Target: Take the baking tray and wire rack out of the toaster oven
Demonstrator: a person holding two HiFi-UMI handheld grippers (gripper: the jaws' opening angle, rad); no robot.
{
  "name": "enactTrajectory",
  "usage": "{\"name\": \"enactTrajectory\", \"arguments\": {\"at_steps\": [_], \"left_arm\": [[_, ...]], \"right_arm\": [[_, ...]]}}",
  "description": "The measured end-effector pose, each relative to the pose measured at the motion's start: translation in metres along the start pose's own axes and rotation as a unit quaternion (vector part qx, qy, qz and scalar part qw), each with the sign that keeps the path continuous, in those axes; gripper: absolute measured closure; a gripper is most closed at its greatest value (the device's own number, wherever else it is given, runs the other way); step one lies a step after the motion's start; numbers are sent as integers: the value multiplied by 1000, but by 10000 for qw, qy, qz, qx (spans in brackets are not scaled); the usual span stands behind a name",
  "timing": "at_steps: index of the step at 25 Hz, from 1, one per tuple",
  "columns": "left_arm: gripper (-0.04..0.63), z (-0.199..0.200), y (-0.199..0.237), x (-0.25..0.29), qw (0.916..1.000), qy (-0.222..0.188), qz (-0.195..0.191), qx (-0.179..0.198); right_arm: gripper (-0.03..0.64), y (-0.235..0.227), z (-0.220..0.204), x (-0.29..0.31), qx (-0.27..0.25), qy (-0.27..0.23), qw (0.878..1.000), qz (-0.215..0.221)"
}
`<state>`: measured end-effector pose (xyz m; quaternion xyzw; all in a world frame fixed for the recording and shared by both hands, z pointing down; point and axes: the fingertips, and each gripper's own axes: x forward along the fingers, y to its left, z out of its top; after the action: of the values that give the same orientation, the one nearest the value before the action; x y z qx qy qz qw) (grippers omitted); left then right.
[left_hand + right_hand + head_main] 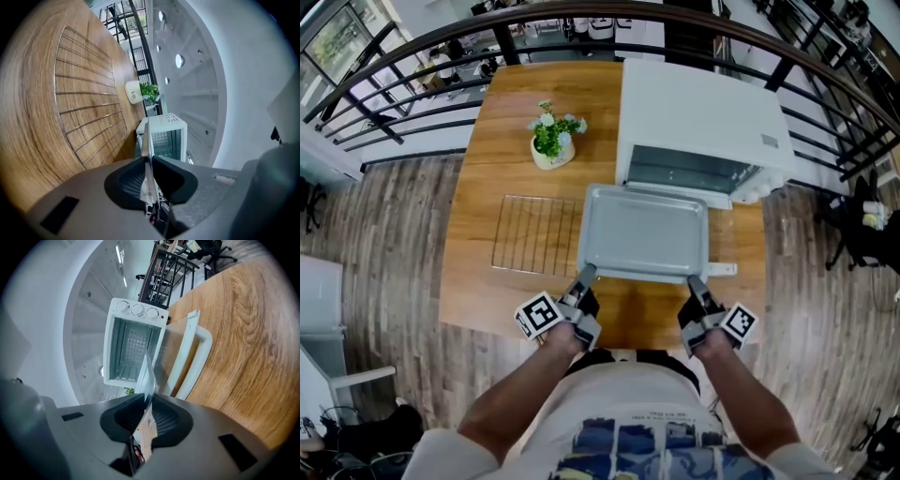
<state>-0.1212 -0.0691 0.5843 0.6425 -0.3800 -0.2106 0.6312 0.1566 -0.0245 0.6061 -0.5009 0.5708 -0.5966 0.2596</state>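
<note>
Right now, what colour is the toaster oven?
The toaster oven is white, seen best in the right gripper view.

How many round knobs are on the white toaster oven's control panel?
3, in a row on the white toaster oven's panel in the right gripper view: one round white knob at the left end, one in the middle, one beside the red light.
</note>
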Motion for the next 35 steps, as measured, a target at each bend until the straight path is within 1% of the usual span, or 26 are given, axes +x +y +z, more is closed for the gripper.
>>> {"name": "enactTrajectory", "arguments": {"at_steps": [5,10,19,24,30,35], "left_arm": [[545,34,15,-30,9998,-159,41,69],[545,67,28,-58,9993,-341,150,101],[545,121,48,-98,9974,-669,117,220],[545,145,59,-112,9965,-780,110,266],[545,166,72,-128,9956,-921,105,167],[545,181,84,-135,9951,-969,152,103]], "right_arm": [[572,12,-37,25,26,124,9999,106],[574,20,-73,48,-15,269,9996,122],[575,32,-134,84,85,502,9986,151],[575,35,-156,101,42,624,9980,106],[575,41,-182,119,38,806,9967,129],[574,37,-199,132,22,919,9958,28]]}}
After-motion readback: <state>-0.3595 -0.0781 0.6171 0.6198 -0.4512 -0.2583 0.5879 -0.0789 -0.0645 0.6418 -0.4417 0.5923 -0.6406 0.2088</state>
